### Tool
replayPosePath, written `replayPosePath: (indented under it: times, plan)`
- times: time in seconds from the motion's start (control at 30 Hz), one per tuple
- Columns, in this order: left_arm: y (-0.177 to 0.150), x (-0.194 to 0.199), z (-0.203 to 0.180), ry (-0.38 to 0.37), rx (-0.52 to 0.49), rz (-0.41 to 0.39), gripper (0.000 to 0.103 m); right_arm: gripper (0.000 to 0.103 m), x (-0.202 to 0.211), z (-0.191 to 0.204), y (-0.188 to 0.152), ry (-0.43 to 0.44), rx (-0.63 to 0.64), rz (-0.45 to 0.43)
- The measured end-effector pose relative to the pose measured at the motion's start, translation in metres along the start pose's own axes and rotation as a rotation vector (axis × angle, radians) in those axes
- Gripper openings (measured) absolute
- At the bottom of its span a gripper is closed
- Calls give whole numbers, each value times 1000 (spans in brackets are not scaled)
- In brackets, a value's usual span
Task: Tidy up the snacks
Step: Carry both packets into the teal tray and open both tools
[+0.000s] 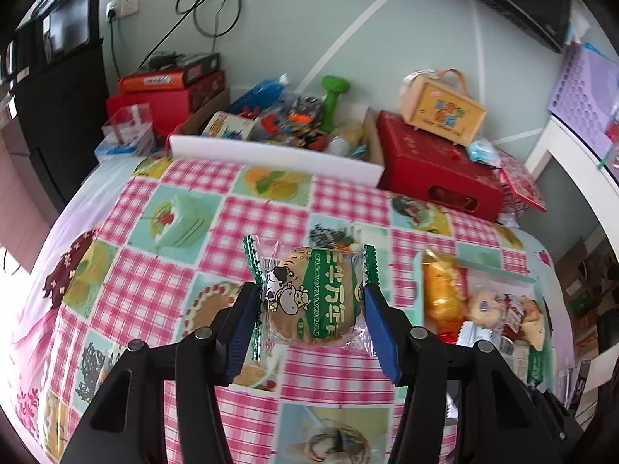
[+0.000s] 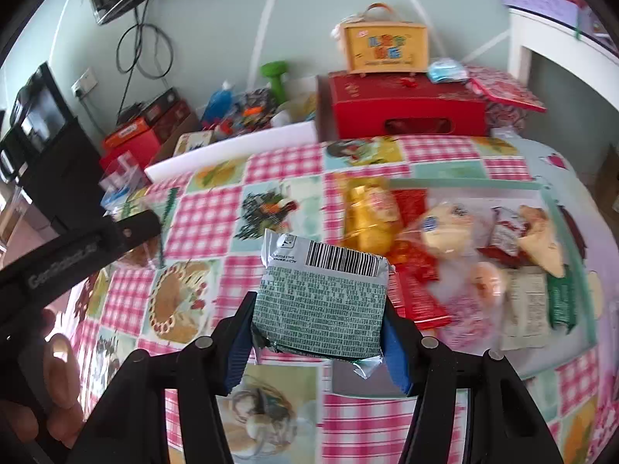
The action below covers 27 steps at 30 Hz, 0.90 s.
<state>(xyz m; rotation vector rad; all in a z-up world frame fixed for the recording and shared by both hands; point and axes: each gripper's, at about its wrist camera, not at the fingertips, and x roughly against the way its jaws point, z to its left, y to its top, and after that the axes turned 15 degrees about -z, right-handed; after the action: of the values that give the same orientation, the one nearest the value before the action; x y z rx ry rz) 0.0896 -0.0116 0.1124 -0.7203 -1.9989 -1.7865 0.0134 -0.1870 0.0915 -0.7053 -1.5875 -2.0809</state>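
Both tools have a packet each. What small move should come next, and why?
Probably carry the right tool rightward and lower its green packet into the tray, since the other snacks already lie there and this packet is closer to it than the left tool's biscuit packet.

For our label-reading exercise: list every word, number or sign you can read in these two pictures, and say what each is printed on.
"GenRobot.AI", blurred, partly guessed: side of the left gripper.
Barcode, digits unreadable: silver-green packet in the right gripper.
Green Chinese lettering, cartoon cow, not reliably readable: biscuit packet in the left gripper.
Blue characters, blurred: yellow carry box.
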Motion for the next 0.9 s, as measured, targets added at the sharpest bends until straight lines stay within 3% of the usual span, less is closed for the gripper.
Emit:
replayPosePath:
  times: [0.47,0.6,0.9]
  plan:
    - [-1,11,-60,-101,-74,-27,56,61,16,-88,15,-149,-150,-28]
    - [-6,10,-78,-128,-103,-22,56,61,22,-122,15,-238,-199,-31]
    - [-32,-7,-130,-227,-160,45,56,61,26,-176,10,-324,-292,-20]
